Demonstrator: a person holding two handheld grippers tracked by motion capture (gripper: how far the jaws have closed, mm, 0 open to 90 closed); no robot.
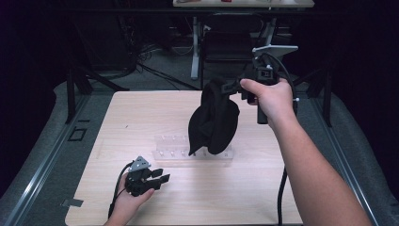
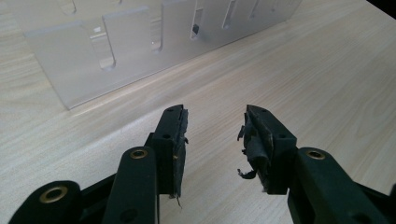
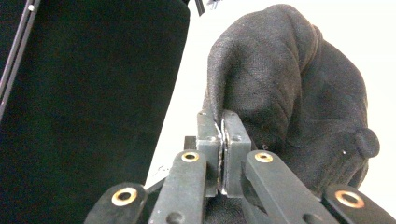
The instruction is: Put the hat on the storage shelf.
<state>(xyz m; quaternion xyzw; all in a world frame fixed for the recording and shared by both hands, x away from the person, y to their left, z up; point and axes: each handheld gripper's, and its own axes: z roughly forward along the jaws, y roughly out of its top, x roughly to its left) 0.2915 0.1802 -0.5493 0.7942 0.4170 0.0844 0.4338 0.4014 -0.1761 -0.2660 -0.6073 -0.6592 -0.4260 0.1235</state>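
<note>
The person's right arm stretches forward and up over the table (image 1: 263, 197), with the right gripper (image 1: 234, 86) raised high and turned toward the left. Its jaws are pressed together on a fold of the black cloth (image 1: 212, 123), a soft knitted fabric (bag-like, bulging) that hangs over the clear plastic rack (image 1: 164, 153) lying mid-table. The left hand (image 1: 128, 201) rests low at the near edge of the pale wood-grain tabletop; the left gripper (image 1: 160, 178) stands spread with nothing between its worn, frayed pads (image 2: 180, 140), aimed at the slotted rack.
</note>
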